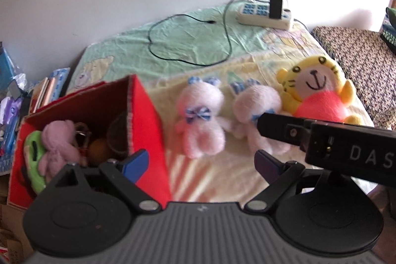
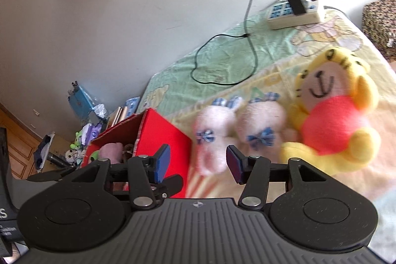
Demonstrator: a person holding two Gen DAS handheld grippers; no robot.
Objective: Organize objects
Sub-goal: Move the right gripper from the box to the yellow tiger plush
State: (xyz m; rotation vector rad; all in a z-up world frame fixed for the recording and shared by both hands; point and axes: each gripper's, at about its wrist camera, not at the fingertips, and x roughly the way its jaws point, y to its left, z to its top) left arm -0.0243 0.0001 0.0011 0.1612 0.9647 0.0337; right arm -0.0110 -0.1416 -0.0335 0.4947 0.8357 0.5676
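Note:
A red cardboard box point(image 1: 146, 120) point(image 2: 160, 132) stands on the bed at the left, holding a pink plush point(image 1: 59, 140), a green toy point(image 1: 34, 157) and other small items. Two pale pink bunnies with blue bows point(image 1: 200, 120) point(image 1: 257, 110) lie side by side to its right, also seen as the left bunny point(image 2: 215, 135) and the right bunny point(image 2: 264, 128). A yellow tiger plush in red point(image 1: 319, 95) point(image 2: 334, 115) lies further right. My left gripper point(image 1: 201, 162) is open, hovering before the left bunny. My right gripper point(image 2: 196, 162) is open, empty, just in front of the bunnies.
A white power strip point(image 1: 264, 14) point(image 2: 294, 14) with a black charger and a looping black cable point(image 1: 188, 41) lies at the back of the bed by the wall. Books and clutter point(image 1: 14, 95) sit left of the bed. A patterned seat point(image 1: 358, 51) stands at the right.

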